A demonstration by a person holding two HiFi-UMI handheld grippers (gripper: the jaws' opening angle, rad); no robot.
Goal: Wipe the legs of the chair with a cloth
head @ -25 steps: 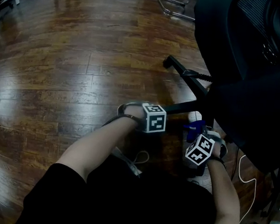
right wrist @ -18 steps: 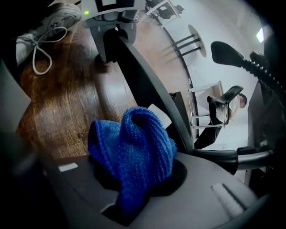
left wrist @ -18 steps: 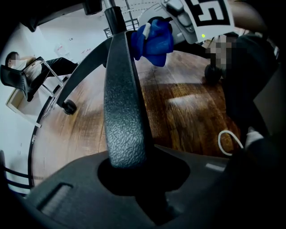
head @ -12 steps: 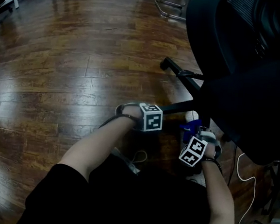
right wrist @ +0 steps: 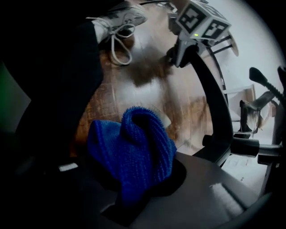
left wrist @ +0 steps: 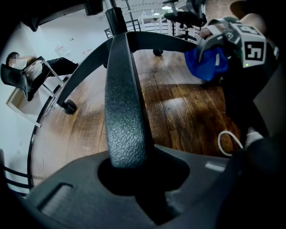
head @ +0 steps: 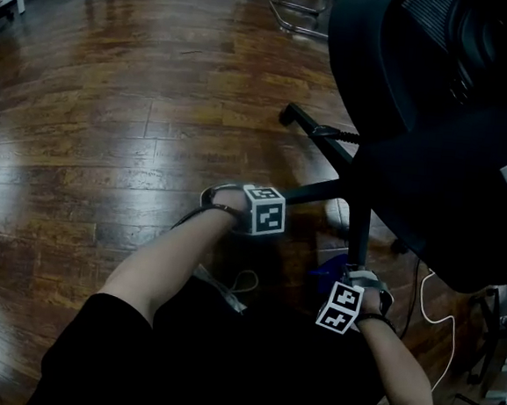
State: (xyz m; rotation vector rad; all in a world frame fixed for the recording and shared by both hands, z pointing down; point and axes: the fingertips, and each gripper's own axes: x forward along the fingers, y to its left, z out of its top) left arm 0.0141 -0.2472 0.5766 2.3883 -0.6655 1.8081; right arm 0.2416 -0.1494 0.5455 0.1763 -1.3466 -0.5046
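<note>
**Progress.** The task is judged under way, not finished. The left tongs (left wrist: 142,179) are closed on the near leg (left wrist: 126,103) of the chair (head: 437,125). The textured bar runs straight between the jaws and on to the hub, so this leg is steadied, not wiped. The right tongs (right wrist: 134,192) are pinched on the blue cloth (right wrist: 134,150), which is bunched into a lump above the jaws. In the right gripper view the cloth is seen over bare floor (head: 109,140), apart from the held leg. No contact with any leg is shown. In the head view the cloth lies right of the left tongs, on the near side of the central column (head: 358,224), under the seat edge.

**Done / left.** No dust line or wet streak can be made out on the black legs, so it cannot be told which legs are already wiped. The far leg (head: 317,130) and the leg ending in a castor (left wrist: 69,107) are untouched at this moment. By judgement, the cloth is yet to be laid on a leg and drawn along it, then along the other legs in turn.

**Containers.** None is seen: no bucket, basin or bottle in any view. Only a white cable (head: 433,314) is noted on the floor at the right.
</note>
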